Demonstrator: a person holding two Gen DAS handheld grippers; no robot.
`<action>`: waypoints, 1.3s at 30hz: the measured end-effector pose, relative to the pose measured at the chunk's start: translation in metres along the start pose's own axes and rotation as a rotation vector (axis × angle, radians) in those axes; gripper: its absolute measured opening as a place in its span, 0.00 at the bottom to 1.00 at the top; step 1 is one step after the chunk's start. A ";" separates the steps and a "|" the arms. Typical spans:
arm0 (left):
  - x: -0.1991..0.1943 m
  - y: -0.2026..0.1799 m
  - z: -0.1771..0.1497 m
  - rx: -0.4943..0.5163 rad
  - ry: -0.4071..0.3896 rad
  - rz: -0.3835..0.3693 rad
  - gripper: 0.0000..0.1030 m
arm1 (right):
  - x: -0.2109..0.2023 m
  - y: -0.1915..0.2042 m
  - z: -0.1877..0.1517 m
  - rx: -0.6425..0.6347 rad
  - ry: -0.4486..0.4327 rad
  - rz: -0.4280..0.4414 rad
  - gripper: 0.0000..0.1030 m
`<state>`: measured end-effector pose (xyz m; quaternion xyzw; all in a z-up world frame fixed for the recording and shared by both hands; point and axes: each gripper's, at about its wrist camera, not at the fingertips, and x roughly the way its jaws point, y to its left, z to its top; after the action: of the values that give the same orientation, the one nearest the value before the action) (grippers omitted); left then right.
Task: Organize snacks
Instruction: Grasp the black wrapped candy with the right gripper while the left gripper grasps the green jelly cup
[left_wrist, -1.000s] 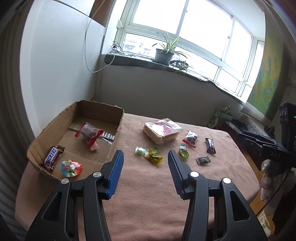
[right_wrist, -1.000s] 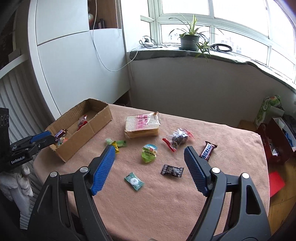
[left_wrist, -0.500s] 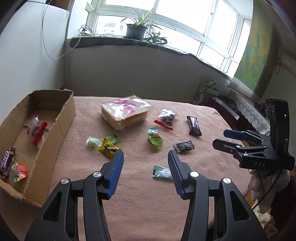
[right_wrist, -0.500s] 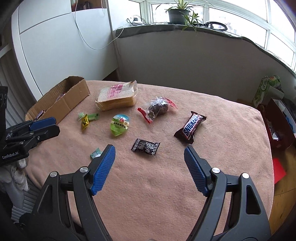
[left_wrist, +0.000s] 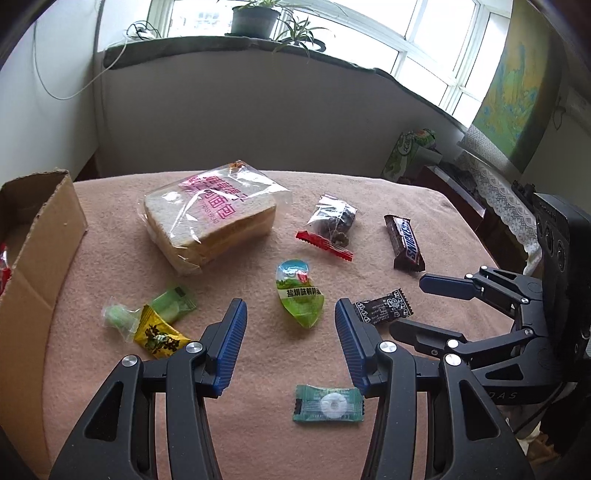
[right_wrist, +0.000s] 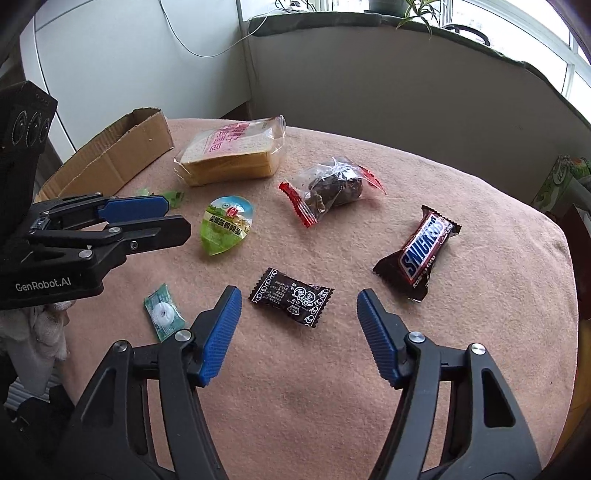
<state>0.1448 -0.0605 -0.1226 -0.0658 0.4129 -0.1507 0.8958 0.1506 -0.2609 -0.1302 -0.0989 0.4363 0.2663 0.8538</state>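
Left wrist: I've swung my left gripper (left_wrist: 288, 334) away from the cardboard box (left_wrist: 44, 236) toward the green egg-shaped pack (left_wrist: 300, 295), fingers spread, empty. Right wrist: my right gripper (right_wrist: 299, 325) has dropped over the black candy wrapper (right_wrist: 291, 297), its jaws just narrowing, not yet touching; pickups look imminent.

The chocolate bar (right_wrist: 424, 252) carried the brand SNICKERS in white letters on its brown wrapper. The body of the left gripper (right_wrist: 175, 221), seen from the right wrist view, bore the white print "GenRobot.AI". The body of the right gripper (left_wrist: 421, 302), seen from the left wrist view, showed the letters "DAS" faintly. Pink Chinese characters stood on the bread bag (left_wrist: 210, 218), more on the green jelly cup (left_wrist: 300, 293) and on the small black packet (right_wrist: 291, 297), too small to read.
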 end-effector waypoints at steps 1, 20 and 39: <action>0.004 0.001 0.001 -0.002 0.006 -0.002 0.47 | 0.003 0.000 0.001 0.001 0.003 0.005 0.66; 0.041 -0.012 0.010 0.073 0.071 0.020 0.33 | 0.029 0.009 0.008 -0.024 0.024 0.016 0.47; 0.038 -0.010 0.009 0.088 0.064 0.029 0.32 | 0.019 0.011 0.004 -0.055 0.034 0.053 0.30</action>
<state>0.1729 -0.0823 -0.1420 -0.0156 0.4352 -0.1577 0.8863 0.1565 -0.2432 -0.1429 -0.1152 0.4458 0.2990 0.8359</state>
